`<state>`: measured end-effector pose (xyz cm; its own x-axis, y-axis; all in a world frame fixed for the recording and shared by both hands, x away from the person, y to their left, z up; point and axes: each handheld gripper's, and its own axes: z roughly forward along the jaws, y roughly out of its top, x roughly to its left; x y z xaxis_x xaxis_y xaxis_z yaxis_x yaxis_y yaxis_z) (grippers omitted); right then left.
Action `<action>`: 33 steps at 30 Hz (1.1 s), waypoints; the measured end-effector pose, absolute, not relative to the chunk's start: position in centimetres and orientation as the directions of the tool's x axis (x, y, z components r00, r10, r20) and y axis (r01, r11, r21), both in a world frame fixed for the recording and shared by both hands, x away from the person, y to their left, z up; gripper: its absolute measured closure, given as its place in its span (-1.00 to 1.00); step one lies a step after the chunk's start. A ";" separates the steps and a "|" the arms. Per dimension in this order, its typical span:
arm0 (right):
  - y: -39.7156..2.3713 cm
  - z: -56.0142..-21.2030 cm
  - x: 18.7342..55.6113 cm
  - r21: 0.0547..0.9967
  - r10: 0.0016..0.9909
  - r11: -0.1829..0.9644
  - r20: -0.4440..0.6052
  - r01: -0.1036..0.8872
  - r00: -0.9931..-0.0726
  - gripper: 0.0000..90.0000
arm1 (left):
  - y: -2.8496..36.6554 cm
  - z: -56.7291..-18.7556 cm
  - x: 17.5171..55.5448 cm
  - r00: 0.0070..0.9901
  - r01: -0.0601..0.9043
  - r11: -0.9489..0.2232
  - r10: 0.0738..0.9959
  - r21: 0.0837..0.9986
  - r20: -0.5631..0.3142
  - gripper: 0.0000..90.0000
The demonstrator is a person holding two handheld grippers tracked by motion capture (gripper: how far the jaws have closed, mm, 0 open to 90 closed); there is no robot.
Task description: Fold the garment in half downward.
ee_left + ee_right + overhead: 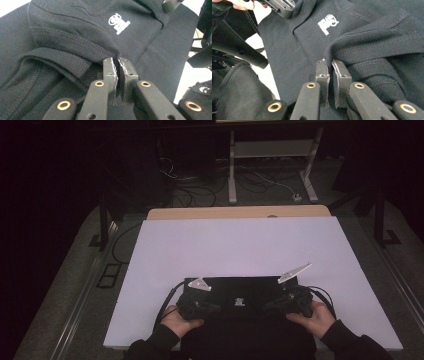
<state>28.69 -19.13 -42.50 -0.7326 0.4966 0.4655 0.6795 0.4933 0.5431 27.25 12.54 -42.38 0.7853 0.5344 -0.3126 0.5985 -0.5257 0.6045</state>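
Both grippers, left (117,61) and right (329,62), clamped on folded edges of black sweatshirt (250,292) at white table's (240,245) near edge; soft, limp, best pinched at seams

You see a white sheet (240,245) covering the wooden tabletop (235,212); at twelve o'clock, cables (200,195) and a white stand (272,165) occupy the floor.
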 end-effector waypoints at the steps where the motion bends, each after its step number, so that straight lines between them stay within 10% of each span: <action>1: -19.1 -42.5 28.6 0.543 0.496 0.491 0.469 0.681 -0.731 0.83 | 12.6 -42.3 27.2 0.787 0.597 -0.526 0.532 0.605 -0.314 0.85; 33: -20.0 -41.2 25.6 0.566 0.477 0.489 0.463 0.664 -0.747 0.62 | 13.5 -41.1 24.3 0.798 0.587 -0.542 0.512 0.602 -0.318 0.59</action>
<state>25.58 -19.98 -41.23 -0.7469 0.4771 0.4632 0.6635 0.4889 0.5663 24.26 13.53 -41.13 0.7982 0.5115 -0.3180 0.5869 -0.5415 0.6020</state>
